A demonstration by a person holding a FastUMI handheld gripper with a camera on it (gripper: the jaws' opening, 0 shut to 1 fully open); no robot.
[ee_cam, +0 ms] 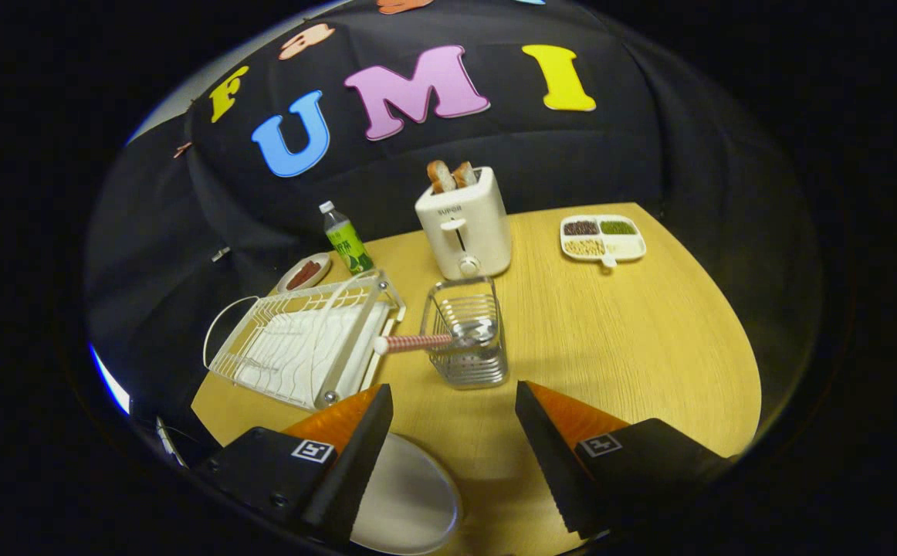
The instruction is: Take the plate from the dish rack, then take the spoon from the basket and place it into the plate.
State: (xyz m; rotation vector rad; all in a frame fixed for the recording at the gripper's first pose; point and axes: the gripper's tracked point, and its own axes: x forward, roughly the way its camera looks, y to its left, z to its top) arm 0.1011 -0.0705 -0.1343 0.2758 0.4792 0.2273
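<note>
1. Our hand-held gripper (454, 432) hangs wide open over the counter (610, 347), gripping nothing.
2. We see the white plate (410, 502) flat on the counter, beneath the left finger.
3. Just beyond the fingers stands the wire basket (468, 333), with the spoon (418, 343) lying across it, striped handle pointing left.
4. We find the dish rack (306, 344) left of the basket.

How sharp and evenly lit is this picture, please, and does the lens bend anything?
Gripper view: the fisheye bows the wooden table's far edge and the dish rack; the wire basket and striped spoon handle look sharp; soft shadow lies beside the basket; the open tongs hold nothing, the white plate beneath them.
</note>
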